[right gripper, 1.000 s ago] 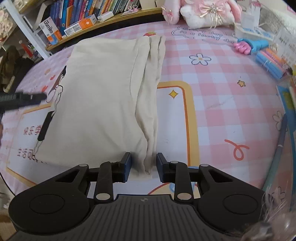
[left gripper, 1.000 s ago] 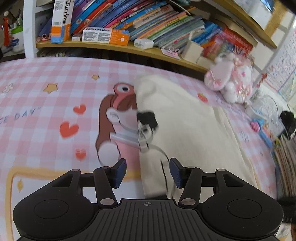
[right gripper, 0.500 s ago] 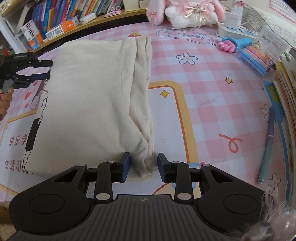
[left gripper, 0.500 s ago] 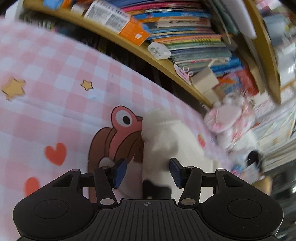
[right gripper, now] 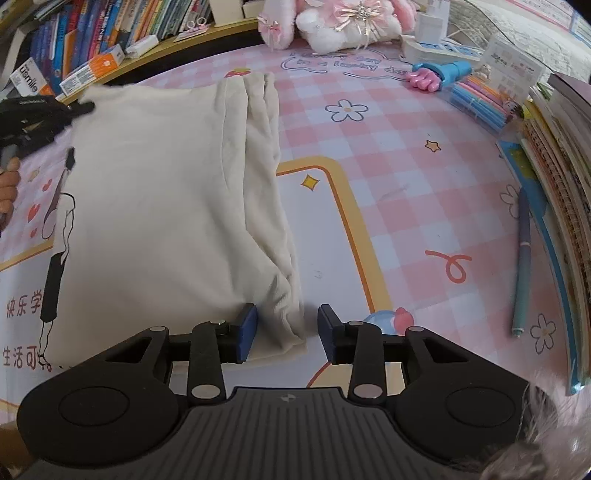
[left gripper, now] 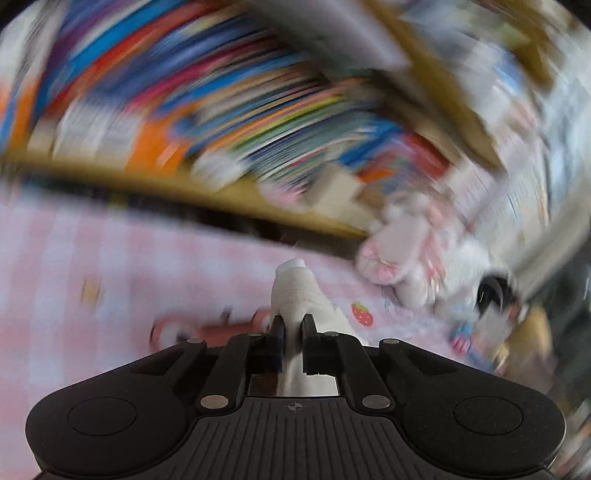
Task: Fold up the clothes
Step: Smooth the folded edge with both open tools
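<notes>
A cream folded garment (right gripper: 166,206) lies on the pink checked mat (right gripper: 388,155). My left gripper (left gripper: 292,332) is shut on the garment's far left corner (left gripper: 295,291); the cloth stands up between its jaws. It also shows in the right wrist view (right gripper: 79,109) at that corner. My right gripper (right gripper: 286,328) is open, its jaws either side of the garment's near right corner (right gripper: 284,325), low over the mat.
A shelf of books (right gripper: 110,33) runs along the back. A pink plush toy (right gripper: 332,22) sits behind the garment. Coloured pens (right gripper: 480,103), a blue pen (right gripper: 522,258) and stacked books (right gripper: 561,147) lie at the right. The left wrist view is blurred.
My left gripper moved to the garment's far corner and shut on it. My right gripper slid closer around the near right corner and stays open.
</notes>
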`<state>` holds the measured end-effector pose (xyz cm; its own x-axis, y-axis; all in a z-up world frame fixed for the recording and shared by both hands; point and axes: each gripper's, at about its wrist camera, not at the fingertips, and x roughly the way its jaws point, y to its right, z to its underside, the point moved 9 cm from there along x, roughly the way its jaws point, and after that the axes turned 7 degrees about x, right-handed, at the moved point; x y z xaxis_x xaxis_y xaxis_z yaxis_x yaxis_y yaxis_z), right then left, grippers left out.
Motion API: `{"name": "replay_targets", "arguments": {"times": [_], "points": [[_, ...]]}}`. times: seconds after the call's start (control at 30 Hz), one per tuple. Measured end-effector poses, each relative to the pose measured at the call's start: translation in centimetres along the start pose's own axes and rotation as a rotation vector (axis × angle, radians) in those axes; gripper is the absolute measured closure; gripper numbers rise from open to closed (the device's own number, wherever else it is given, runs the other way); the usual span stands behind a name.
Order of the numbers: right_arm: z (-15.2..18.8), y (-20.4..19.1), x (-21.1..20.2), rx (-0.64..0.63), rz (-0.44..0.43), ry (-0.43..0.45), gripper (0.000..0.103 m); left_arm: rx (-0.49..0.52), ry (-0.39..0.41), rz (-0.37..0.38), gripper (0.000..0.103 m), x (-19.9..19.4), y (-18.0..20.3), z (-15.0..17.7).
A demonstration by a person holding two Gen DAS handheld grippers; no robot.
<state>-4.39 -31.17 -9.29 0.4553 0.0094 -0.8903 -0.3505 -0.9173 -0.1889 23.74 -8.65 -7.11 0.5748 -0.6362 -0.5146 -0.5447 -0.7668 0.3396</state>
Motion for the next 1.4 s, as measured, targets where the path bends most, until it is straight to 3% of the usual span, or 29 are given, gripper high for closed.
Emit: {"name": "replay_targets", "arguments": {"times": [0.1,0.2,0.23,0.3,0.37,0.53,0.6,0.73,0.77,0.8,0.9,1.23,1.33,1.4], "points": [[0.1,0.0,0.0,0.014,0.011,0.000,0.069,-0.160,-0.127,-0.039,0.088,2.5,-3.2,1.5],[0.2,0.0,-0.1,0.023,0.017,-0.001,0.068,-0.317,-0.130,0.009,0.077,2.2,-4.7,1.7],[0.2,0.0,-0.1,0.026,0.020,-0.001,0.068,-0.328,-0.126,0.016,0.073,1.8,-4.7,1.7],[0.1,0.0,-0.1,0.031,0.022,-0.002,0.068,-0.320,-0.114,0.025,0.056,0.9,-4.6,1.7],[0.1,0.0,-0.1,0.036,0.025,-0.003,0.068,-0.328,-0.131,0.054,0.053,0.1,-4.2,2.6],[0.1,-0.1,-0.2,0.044,0.030,-0.003,0.068,-0.309,-0.198,0.093,0.053,-1.9,-2.7,5.4],[0.1,-0.1,-0.2,0.047,0.032,-0.001,0.068,-0.302,-0.198,0.097,0.053,-2.5,-2.0,6.2],[0.1,-0.1,-0.2,0.047,0.036,0.001,0.068,-0.381,-0.170,0.108,0.057,-3.5,-1.7,7.2],[0.1,-0.1,-0.2,0.048,0.037,0.002,0.068,-0.379,-0.170,0.099,0.063,-3.7,-1.6,7.4],[0.2,-0.1,-0.2,0.049,0.038,0.004,0.068,-0.370,-0.173,0.086,0.082,-3.8,-1.4,7.4],[0.2,-0.2,-0.2,0.050,0.044,0.010,0.068,-0.340,-0.180,0.046,0.099,-4.1,-0.8,7.7],[0.2,-0.2,-0.1,0.022,0.046,0.018,0.068,-0.263,-0.205,-0.151,0.099,-4.7,-2.4,7.5],[0.2,-0.2,-0.1,0.018,0.032,0.020,0.068,-0.301,-0.181,-0.118,0.095,-6.4,-2.2,7.6],[0.2,-0.1,-0.1,0.010,0.016,0.021,0.068,-0.313,-0.164,-0.106,0.083,-7.7,-1.7,7.9]]}}
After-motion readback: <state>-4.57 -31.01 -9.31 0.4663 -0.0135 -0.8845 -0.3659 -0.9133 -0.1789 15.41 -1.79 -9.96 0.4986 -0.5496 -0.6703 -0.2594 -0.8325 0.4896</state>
